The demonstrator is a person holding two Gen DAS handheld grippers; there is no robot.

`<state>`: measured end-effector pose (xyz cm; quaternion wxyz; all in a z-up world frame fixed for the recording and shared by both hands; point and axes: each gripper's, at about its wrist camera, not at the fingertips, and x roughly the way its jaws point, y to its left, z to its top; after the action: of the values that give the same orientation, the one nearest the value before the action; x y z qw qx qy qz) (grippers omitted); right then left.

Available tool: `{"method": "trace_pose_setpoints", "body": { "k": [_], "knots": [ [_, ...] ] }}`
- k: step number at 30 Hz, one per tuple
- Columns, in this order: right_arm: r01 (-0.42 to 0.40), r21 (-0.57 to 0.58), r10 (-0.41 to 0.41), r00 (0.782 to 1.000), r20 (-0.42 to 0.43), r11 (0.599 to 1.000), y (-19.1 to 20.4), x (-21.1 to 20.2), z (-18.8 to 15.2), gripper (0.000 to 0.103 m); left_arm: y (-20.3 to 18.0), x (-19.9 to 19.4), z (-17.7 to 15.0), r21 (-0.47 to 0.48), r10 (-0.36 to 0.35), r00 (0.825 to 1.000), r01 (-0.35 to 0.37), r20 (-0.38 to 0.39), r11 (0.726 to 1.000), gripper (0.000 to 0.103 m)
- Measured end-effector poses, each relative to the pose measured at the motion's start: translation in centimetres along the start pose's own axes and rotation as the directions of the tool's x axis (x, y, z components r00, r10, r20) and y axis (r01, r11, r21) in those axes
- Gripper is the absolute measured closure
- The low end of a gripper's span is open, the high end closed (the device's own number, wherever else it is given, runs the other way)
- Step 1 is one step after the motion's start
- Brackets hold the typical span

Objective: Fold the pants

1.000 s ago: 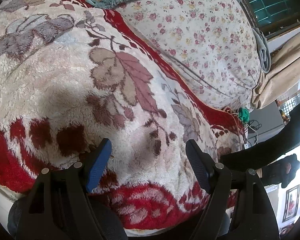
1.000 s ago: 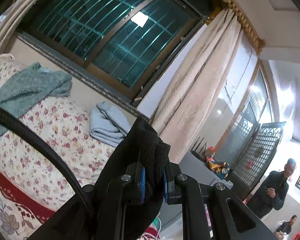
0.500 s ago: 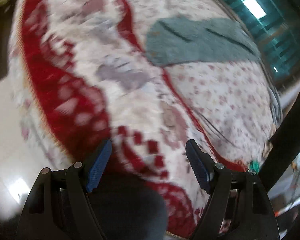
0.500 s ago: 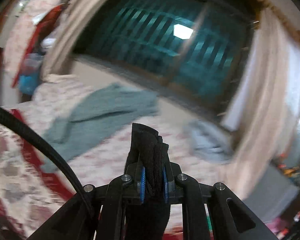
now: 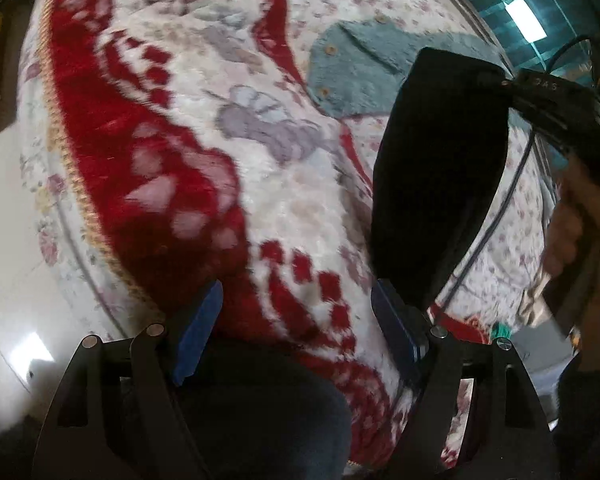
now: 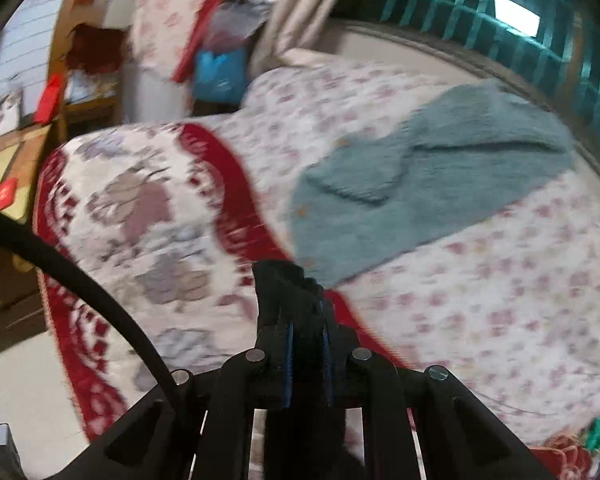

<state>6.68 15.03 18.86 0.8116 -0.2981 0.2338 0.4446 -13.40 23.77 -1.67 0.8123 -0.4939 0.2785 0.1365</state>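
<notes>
Right claw (image 6: 306, 334) is clamped tight on a bunched edge of the black fabric pants (image 6: 286, 286), blue pads squeezed against the cloth with a thick wad sticking out past the tips. From the left wrist view you can see those same pants (image 5: 436, 168) hanging down in the air as a dark, soft sheet, held up above the bed's fuzzy red-and-cream floral blanket (image 5: 188, 168), with the bottom of the sheet dropping just beside the left claw's right finger.

Left claw (image 5: 296, 328) is spread wide open, nothing between its blue pads, hovering over the red patterned edge of that blanket.

Blanket looks plush and fleecy, with red border, little red squares and greyish leaf shapes. On the far side of it from the claws lies a teal fluffy knit garment with small buttons (image 6: 420, 184), spread flat, partly on the blanket and partly on a thin cream sheet with tiny pink flowers (image 6: 512, 300). Everything is a bit motion-blurred.
</notes>
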Motion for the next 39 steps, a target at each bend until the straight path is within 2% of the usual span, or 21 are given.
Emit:
{"method": "trace_pose_setpoints", "body": {
  "k": [4, 7, 9, 10, 12, 14, 15, 17, 19, 21, 24, 26, 27, 29, 30, 31, 33, 35, 36, 37, 39],
  "knots": [
    [-0.069, -0.076, 0.068, 0.998, -0.017, 0.995, 5.4, 1.8, -0.6, 0.093, 2.9, -0.9, 0.6, -0.122, 0.049, 0.999, -0.046, 0.024, 0.991, 0.026],
    [-0.213, -0.101, 0.203, 0.974, -0.104, 0.972, 9.3, 4.2, -1.5, 0.091, 4.4, -1.1, 0.7, -0.188, 0.072, 0.997, -0.068, 0.015, 0.98, 0.026],
    [-0.328, -0.091, 0.304, 0.929, -0.21, 0.94, 11.6, 6.3, -2.4, 0.085, 5.0, -1.2, 0.6, -0.217, 0.079, 0.997, -0.077, 0.005, 0.973, 0.026],
    [-0.404, -0.039, 0.38, 0.887, -0.262, 0.914, 12.1, 7.1, -2.8, 0.084, 5.5, -1.4, 0.5, -0.239, 0.082, 0.997, -0.079, 0.003, 0.968, 0.026],
    [-0.464, 0.048, 0.459, 0.846, -0.272, 0.884, 11.6, 7.2, -2.8, 0.08, 6.1, -1.5, 0.5, -0.266, 0.09, 0.996, -0.086, 0.003, 0.96, 0.026],
    [-0.493, 0.103, 0.503, 0.833, -0.23, 0.864, 10.0, 6.1, -2.6, 0.071, 6.6, -1.6, 0.3, -0.285, 0.092, 0.996, -0.09, -0.005, 0.954, 0.026],
    [-0.482, 0.123, 0.497, 0.843, -0.206, 0.868, 8.8, 5.4, -2.5, 0.067, 6.7, -1.7, 0.3, -0.29, 0.094, 0.996, -0.093, -0.008, 0.953, 0.026],
    [-0.448, 0.161, 0.471, 0.868, -0.158, 0.88, 6.5, 4.0, -2.4, 0.065, 6.7, -1.9, 0.1, -0.298, 0.091, 0.996, -0.09, -0.011, 0.95, 0.026],
    [-0.439, 0.246, 0.471, 0.878, -0.088, 0.864, 3.0, 2.4, -2.7, 0.062, 6.6, -1.9, 0.2, -0.307, 0.089, 0.996, -0.089, -0.015, 0.948, 0.026],
    [-0.39, 0.323, 0.428, 0.902, -0.051, 0.862, -0.5, 0.4, -3.5, 0.062, 6.6, -2.0, 0.9, -0.307, 0.07, 0.997, -0.072, -0.018, 0.949, 0.026],
    [-0.339, 0.398, 0.352, 0.935, 0.043, 0.853, -5.9, -4.9, -7.3, 0.06, 5.8, -1.5, 4.7, -0.225, -0.013, 1.0, 0.01, -0.008, 0.974, 0.026],
    [-0.275, 0.43, 0.276, 0.959, 0.061, 0.86, -9.0, -8.4, -11.8, 0.057, 5.0, 0.0, 6.9, -0.194, -0.129, 0.989, 0.114, -0.067, 0.974, 0.026],
    [-0.252, 0.451, 0.251, 0.966, 0.063, 0.856, -10.3, -9.8, -14.4, 0.057, 4.4, 1.5, 7.6, -0.204, -0.232, 0.962, 0.2, -0.143, 0.958, 0.026],
    [-0.198, 0.513, 0.21, 0.977, 0.036, 0.835, -12.4, -12.1, -20.6, 0.057, 3.5, 3.9, 8.0, -0.28, -0.377, 0.895, 0.308, -0.238, 0.909, 0.026],
    [-0.174, 0.543, 0.196, 0.98, 0.016, 0.822, -13.1, -12.7, -23.5, 0.057, 3.0, 5.3, 7.8, -0.334, -0.448, 0.849, 0.351, -0.279, 0.875, 0.026],
    [-0.15, 0.575, 0.186, 0.983, -0.004, 0.805, -13.7, -13.4, -26.8, 0.057, 2.6, 6.1, 7.6, -0.366, -0.478, 0.826, 0.363, -0.3, 0.857, 0.026],
    [-0.127, 0.651, 0.188, 0.982, -0.025, 0.748, -14.6, -14.6, -32.7, 0.057, 1.9, 7.5, 7.0, -0.396, -0.503, 0.803, 0.37, -0.318, 0.84, 0.026],
    [-0.13, 0.722, 0.194, 0.981, -0.006, 0.679, -15.4, -15.6, -36.8, 0.057, 1.4, 8.1, 7.1, -0.379, -0.495, 0.812, 0.373, -0.309, 0.847, 0.026],
    [-0.14, 0.785, 0.204, 0.979, 0.017, 0.603, -16.0, -16.3, -38.7, 0.057, 1.2, 8.3, 7.3, -0.365, -0.484, 0.821, 0.37, -0.303, 0.855, 0.026],
    [-0.169, 0.819, 0.202, 0.977, 0.066, 0.548, -16.7, -17.1, -39.7, 0.057, 1.1, 8.4, 7.4, -0.348, -0.471, 0.833, 0.366, -0.291, 0.863, 0.026],
    [-0.221, 0.838, 0.158, 0.974, 0.163, 0.499, -17.6, -18.6, -40.7, 0.057, 1.1, 8.8, 7.5, -0.335, -0.457, 0.843, 0.359, -0.285, 0.871, 0.026]
  ]
}}
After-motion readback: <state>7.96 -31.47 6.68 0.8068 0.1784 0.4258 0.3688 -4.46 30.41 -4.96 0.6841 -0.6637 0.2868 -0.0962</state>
